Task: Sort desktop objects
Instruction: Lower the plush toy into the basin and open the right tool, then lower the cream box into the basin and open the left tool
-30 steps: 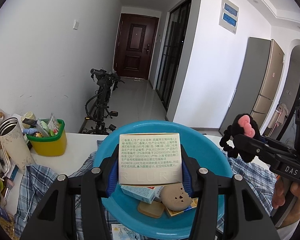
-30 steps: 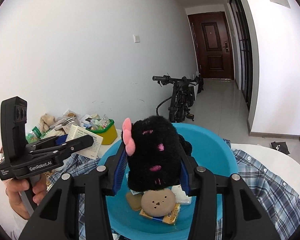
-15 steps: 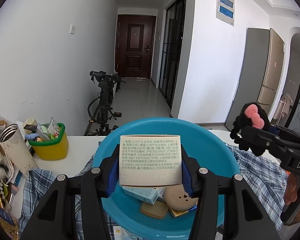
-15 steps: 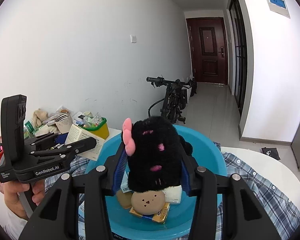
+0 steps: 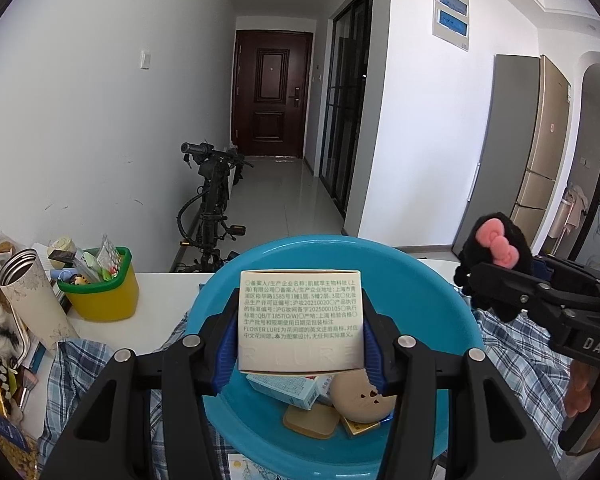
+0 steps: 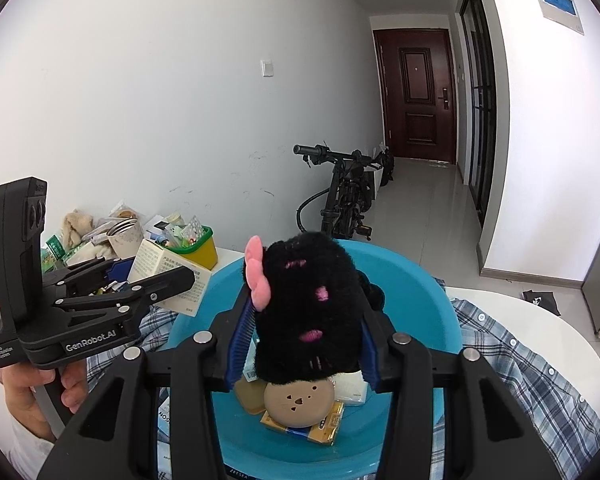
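A: Over the basin [image 5: 428, 280], a box [image 5: 300, 320] is pinched flat-sided in the left gripper [image 5: 298, 344], print facing up. Likely it is held there for dropping in.

B: Beside it, a black plush [image 6: 308, 312] is squeezed in the right gripper [image 6: 302, 346], also above the basin. Inside, a round tan piece [image 6: 298, 402] and small packets [image 6: 320, 428] are already gathered.

A: The basin is set on a checked shirt [image 6: 520, 364]. The far half of the bowl is left bare; room for both is judged enough.

B: The grippers are held close together, so separate releases are advised. At left, a yellow bin [image 5: 104, 300] and a cup [image 5: 32, 296] are crowded near the table [image 5: 156, 304] edge.
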Action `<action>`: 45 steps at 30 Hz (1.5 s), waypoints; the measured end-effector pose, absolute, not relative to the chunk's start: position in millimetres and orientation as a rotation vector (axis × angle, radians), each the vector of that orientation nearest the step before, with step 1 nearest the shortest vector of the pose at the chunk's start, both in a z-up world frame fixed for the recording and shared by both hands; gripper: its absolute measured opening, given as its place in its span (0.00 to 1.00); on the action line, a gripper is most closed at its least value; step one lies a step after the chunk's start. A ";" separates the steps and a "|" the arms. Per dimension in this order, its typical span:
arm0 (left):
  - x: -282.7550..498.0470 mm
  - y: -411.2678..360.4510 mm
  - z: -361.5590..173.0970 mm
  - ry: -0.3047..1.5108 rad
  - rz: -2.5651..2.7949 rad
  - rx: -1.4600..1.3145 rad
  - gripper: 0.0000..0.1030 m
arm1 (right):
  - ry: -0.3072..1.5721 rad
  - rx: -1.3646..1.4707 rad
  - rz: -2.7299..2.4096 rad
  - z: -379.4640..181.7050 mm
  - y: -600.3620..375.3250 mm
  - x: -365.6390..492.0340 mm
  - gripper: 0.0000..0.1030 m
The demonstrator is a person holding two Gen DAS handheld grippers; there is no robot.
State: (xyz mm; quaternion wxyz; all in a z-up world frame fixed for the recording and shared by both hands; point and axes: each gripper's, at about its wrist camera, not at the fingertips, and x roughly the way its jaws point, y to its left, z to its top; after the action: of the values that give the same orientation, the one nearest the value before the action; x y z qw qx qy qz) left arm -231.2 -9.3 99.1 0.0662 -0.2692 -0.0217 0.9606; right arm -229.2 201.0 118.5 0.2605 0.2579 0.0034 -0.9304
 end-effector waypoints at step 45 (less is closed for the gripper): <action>-234.0 -10.1 95.4 -0.042 2.898 -0.821 0.52 | 0.066 0.727 -2.648 118.5 190.8 -226.7 1.00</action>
State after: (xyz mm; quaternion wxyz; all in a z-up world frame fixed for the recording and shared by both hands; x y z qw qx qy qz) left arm -234.0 -10.1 95.4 0.0646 -0.2720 -0.0138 0.9600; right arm -226.7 190.8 118.5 0.1962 0.2594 0.0235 -0.9453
